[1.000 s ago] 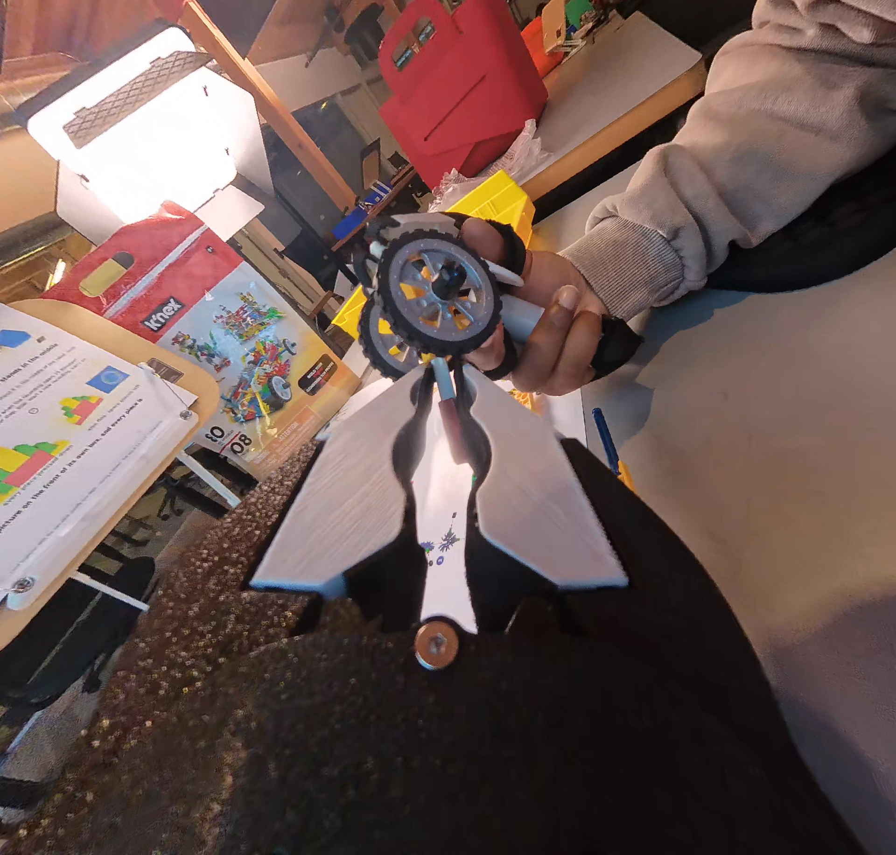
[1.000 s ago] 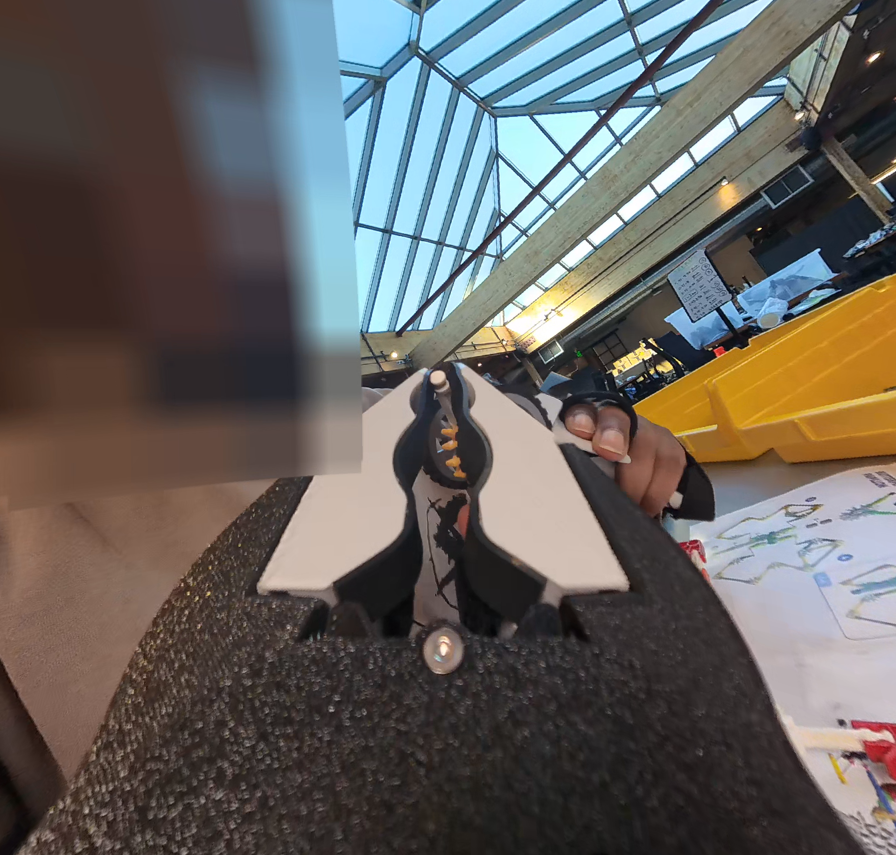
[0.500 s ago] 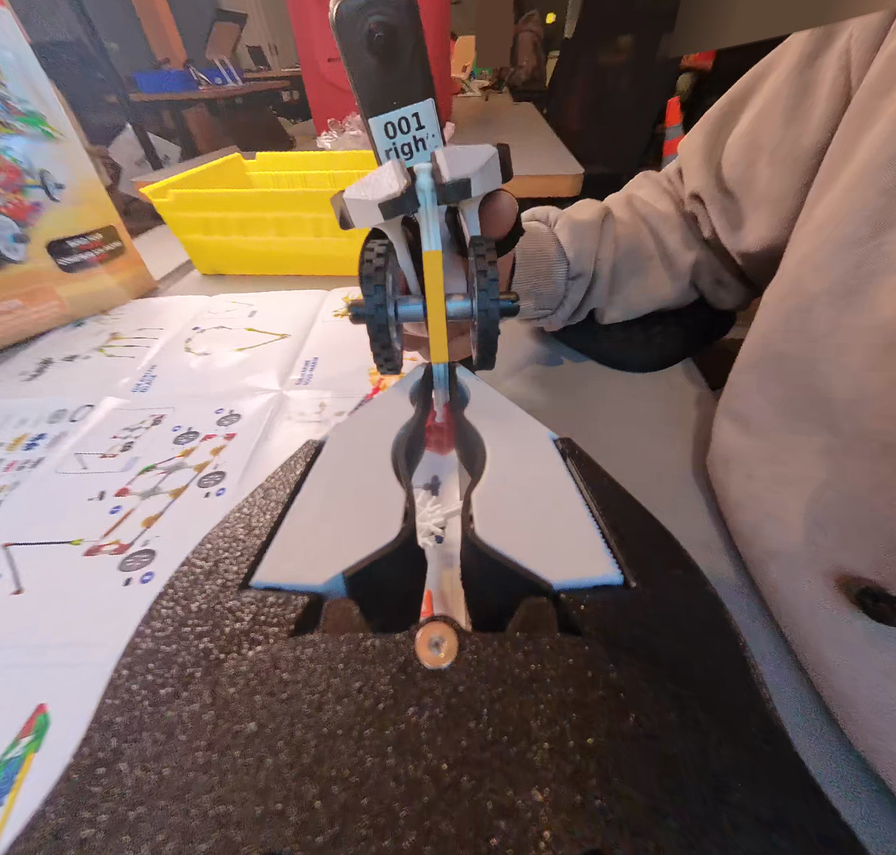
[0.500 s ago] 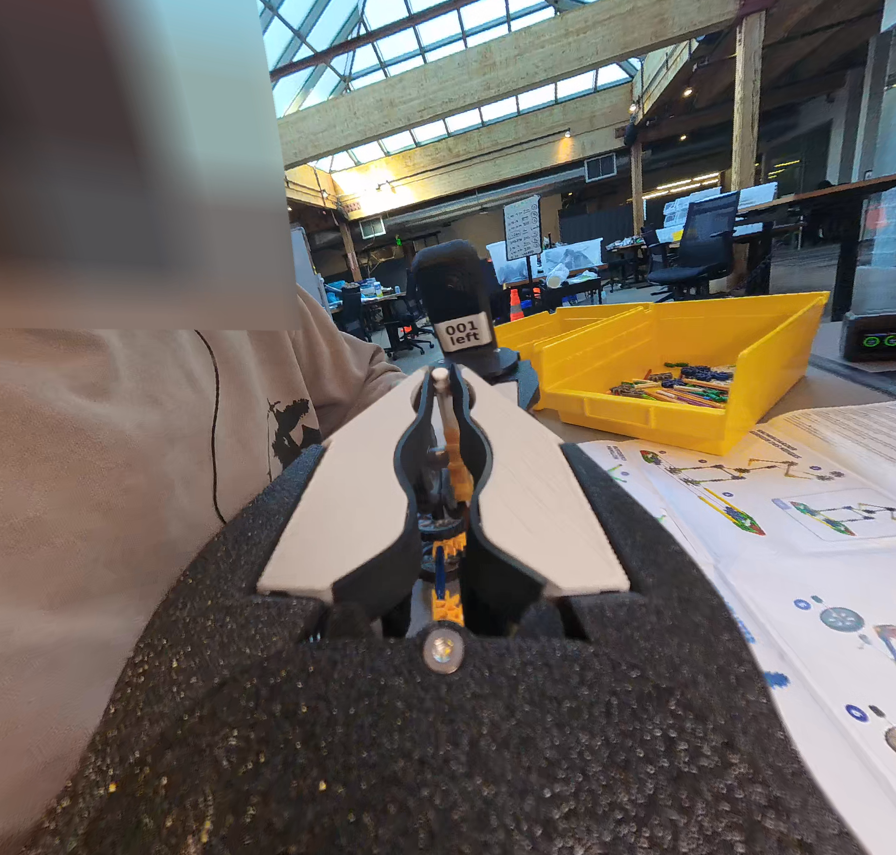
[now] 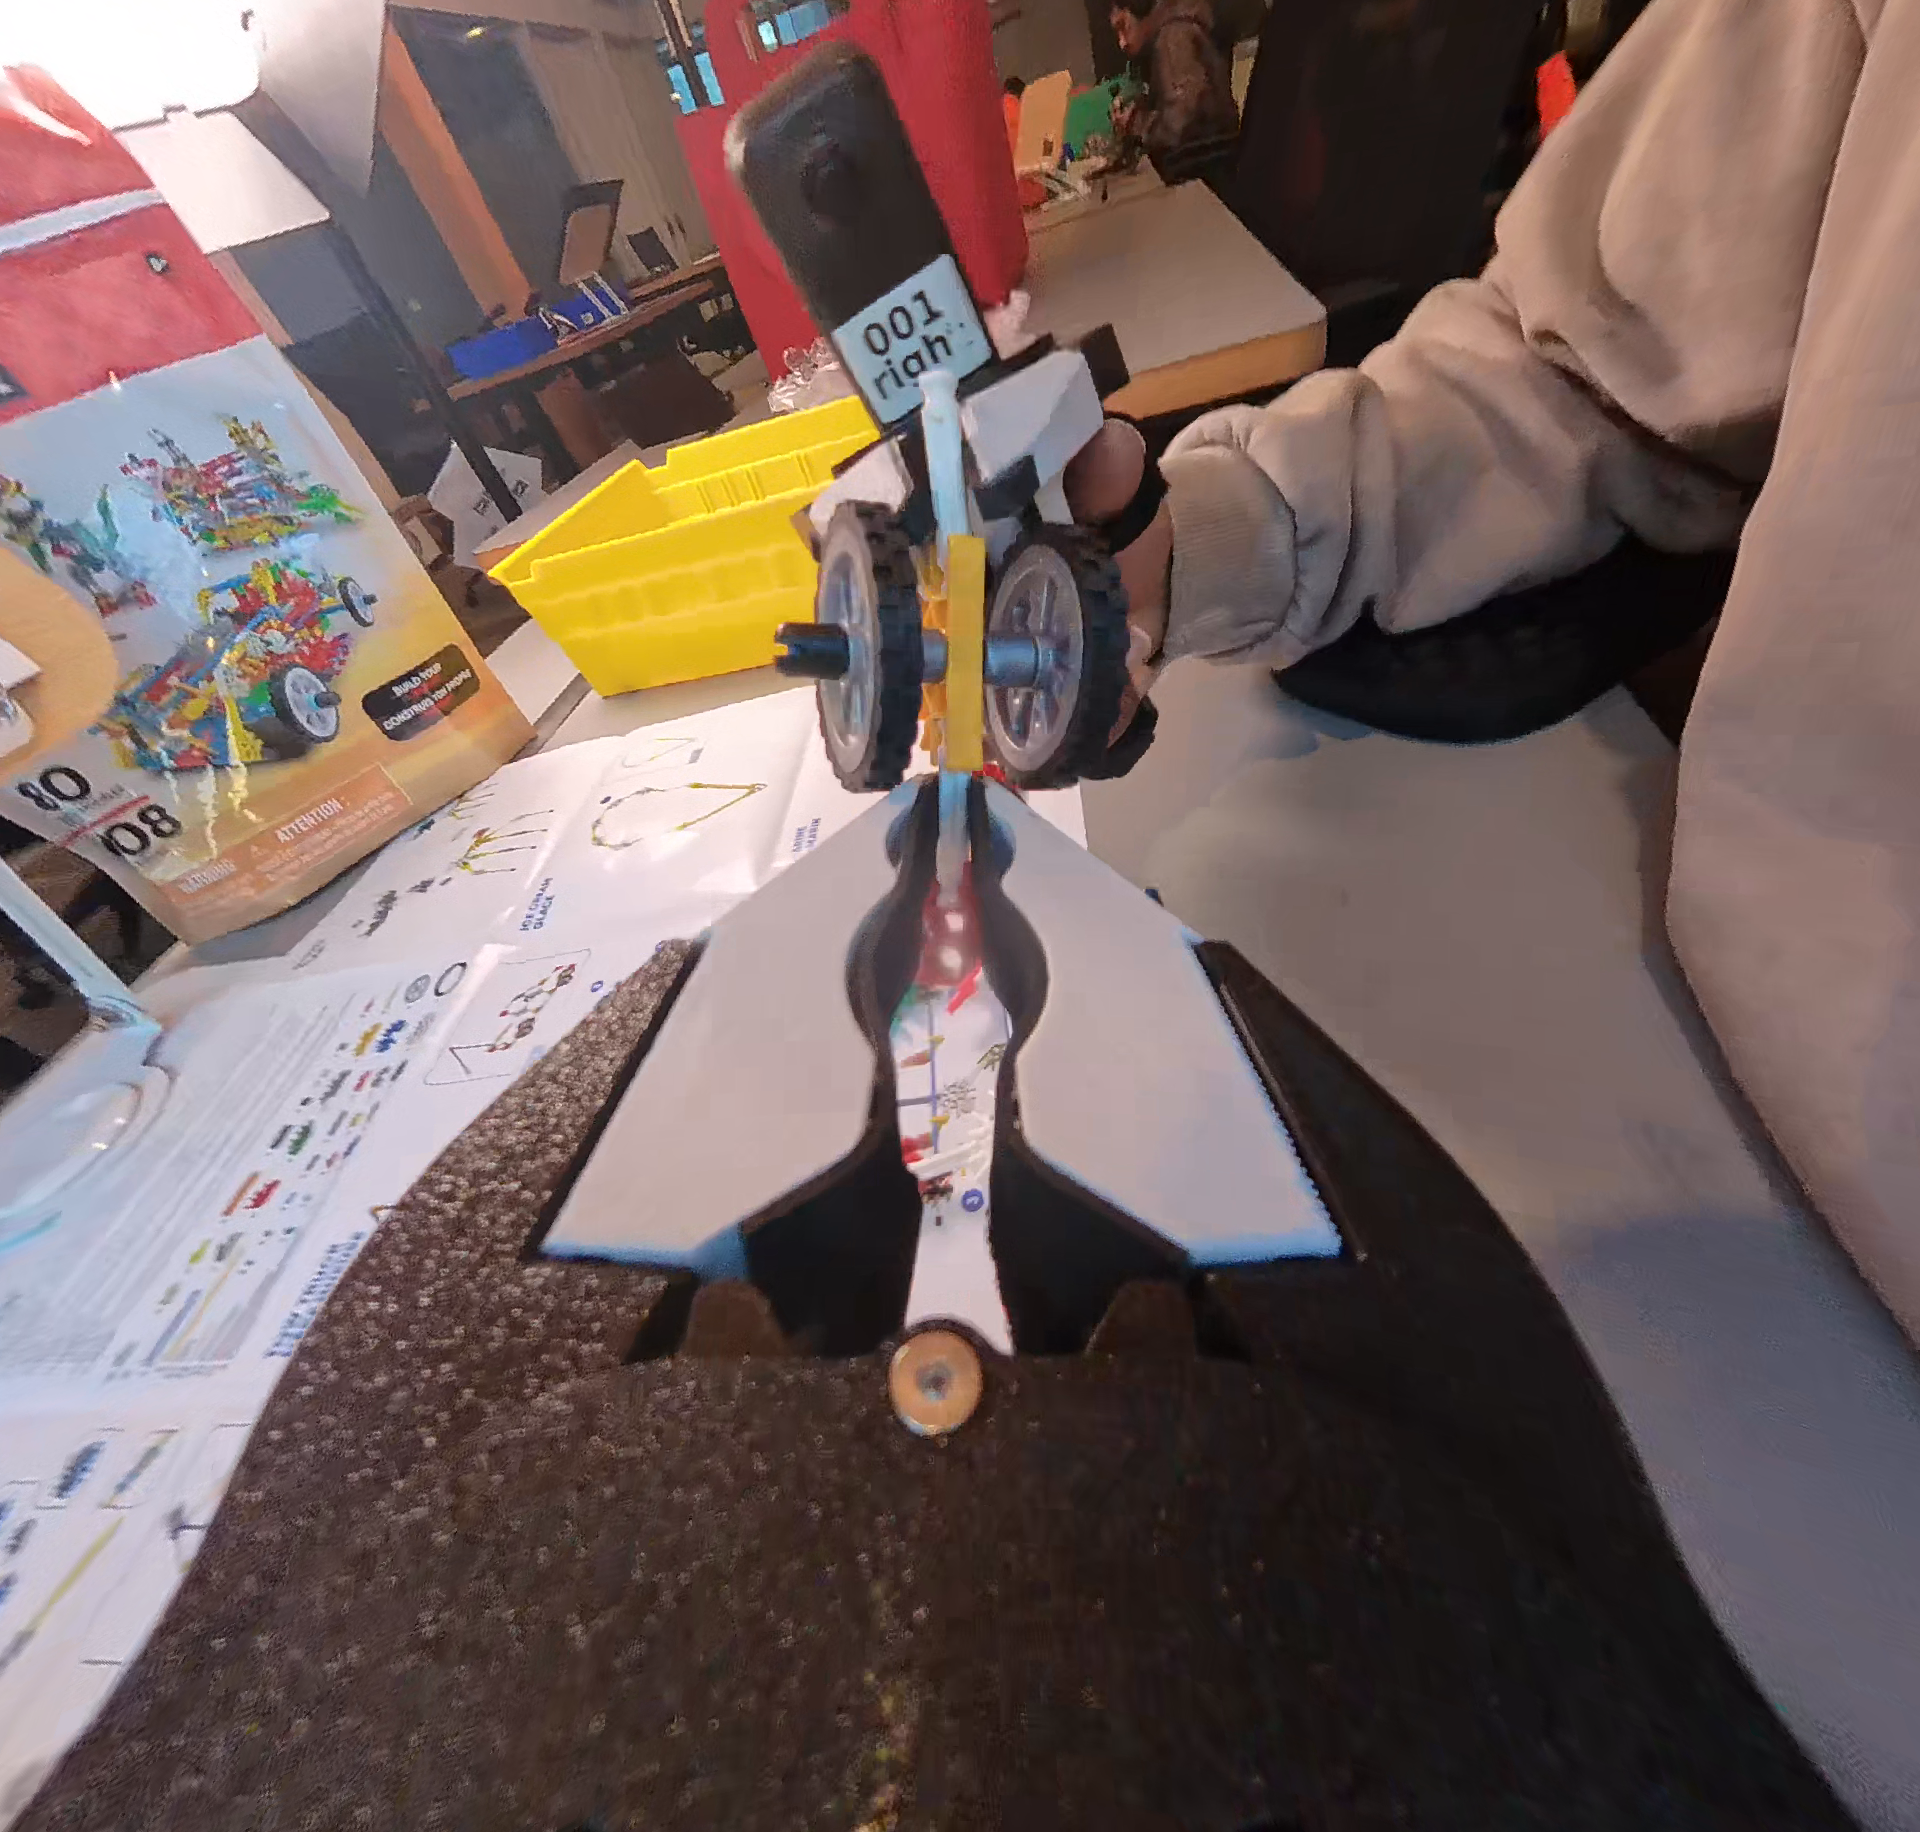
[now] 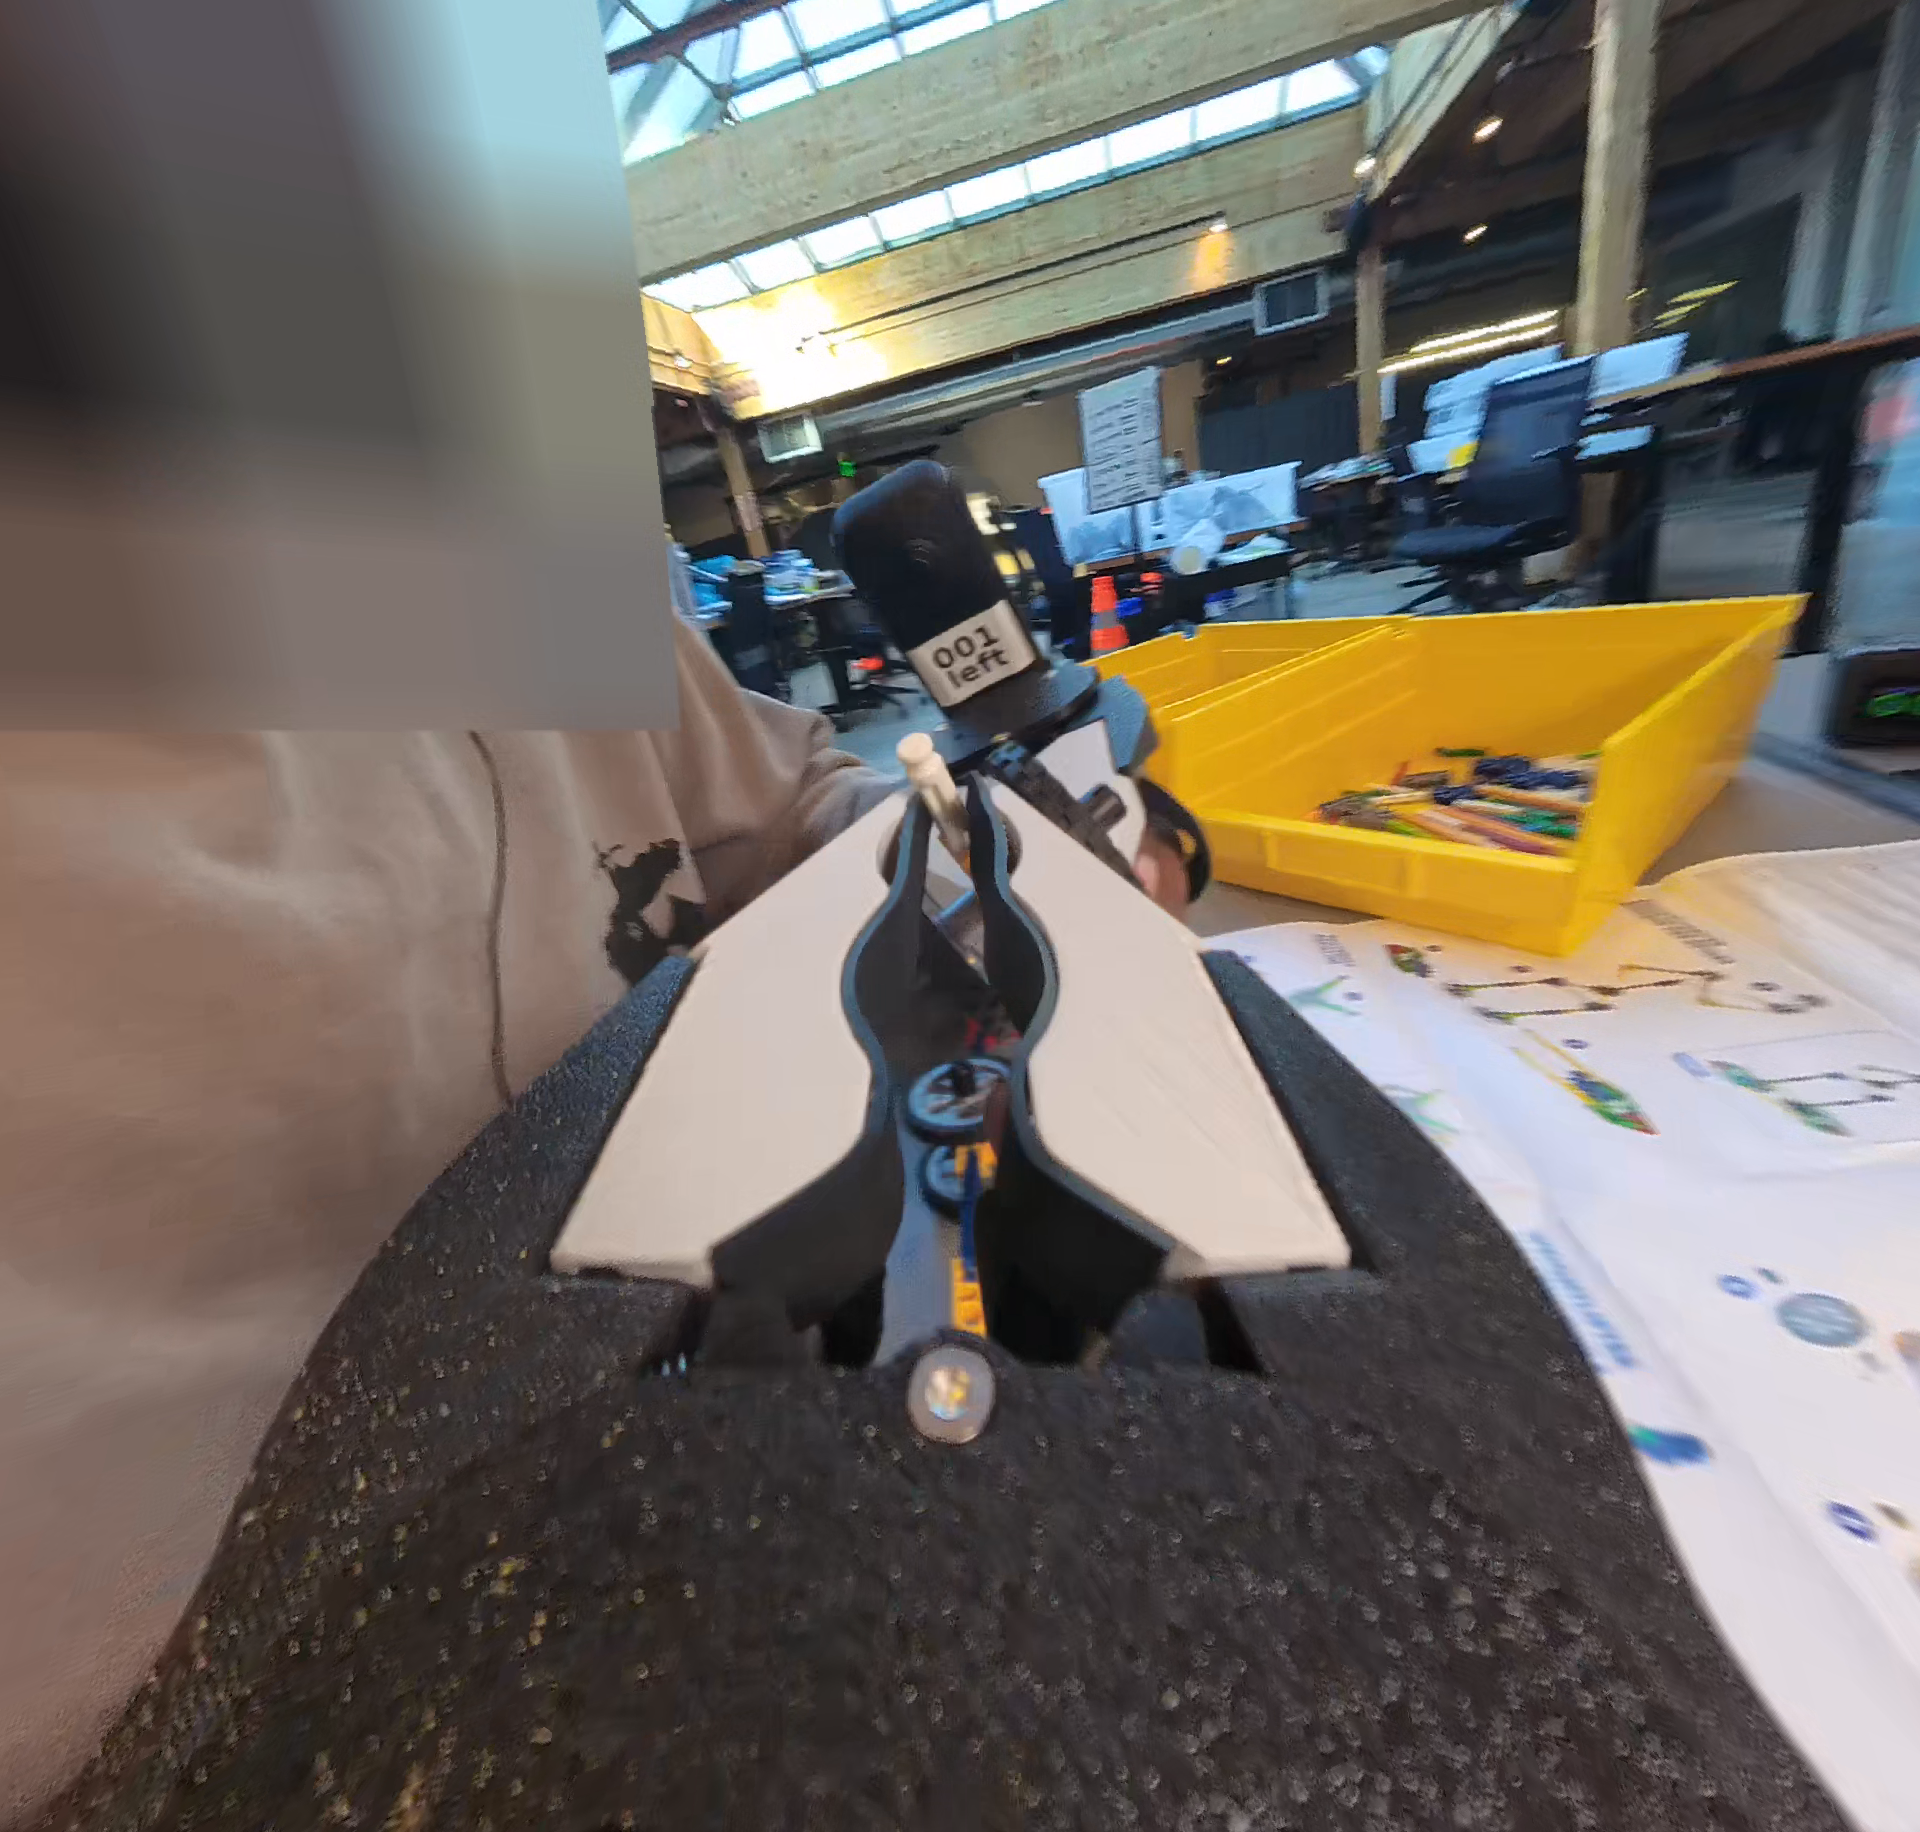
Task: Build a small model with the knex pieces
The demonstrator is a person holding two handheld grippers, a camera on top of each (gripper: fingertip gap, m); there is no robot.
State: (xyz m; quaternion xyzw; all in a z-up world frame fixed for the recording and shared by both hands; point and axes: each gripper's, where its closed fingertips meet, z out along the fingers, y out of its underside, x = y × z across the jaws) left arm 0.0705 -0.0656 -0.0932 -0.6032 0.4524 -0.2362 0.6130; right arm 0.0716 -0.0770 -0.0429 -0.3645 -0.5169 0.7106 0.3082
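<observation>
Above the pale counter (image 5: 1403, 1003), left tool (image 5: 954, 795) and right tool (image 6: 951, 816) each clenched one end of a pale-grey plastic rod (image 5: 948, 494). Rod carried two black-tyred grey wheels (image 5: 868, 639) on a cross axle, already fitted; yellow plastic parts bin (image 6: 1475, 847) stood behind.

The left wrist view looks forward along its own fingers (image 5: 831, 1003), low over the table (image 5: 1403, 951), facing the other gripper's camera (image 5: 831, 182) close ahead; the right wrist view looks along its fingers (image 6: 1143, 1055) the opposite way, toward the left unit's camera (image 6: 925, 577), tilted up to take in the roof; both share the small wheeled toy (image 5: 961, 639) between them, the instruction sheets (image 6: 1662, 1107) and a yellow bin (image 6: 1507, 774).
</observation>
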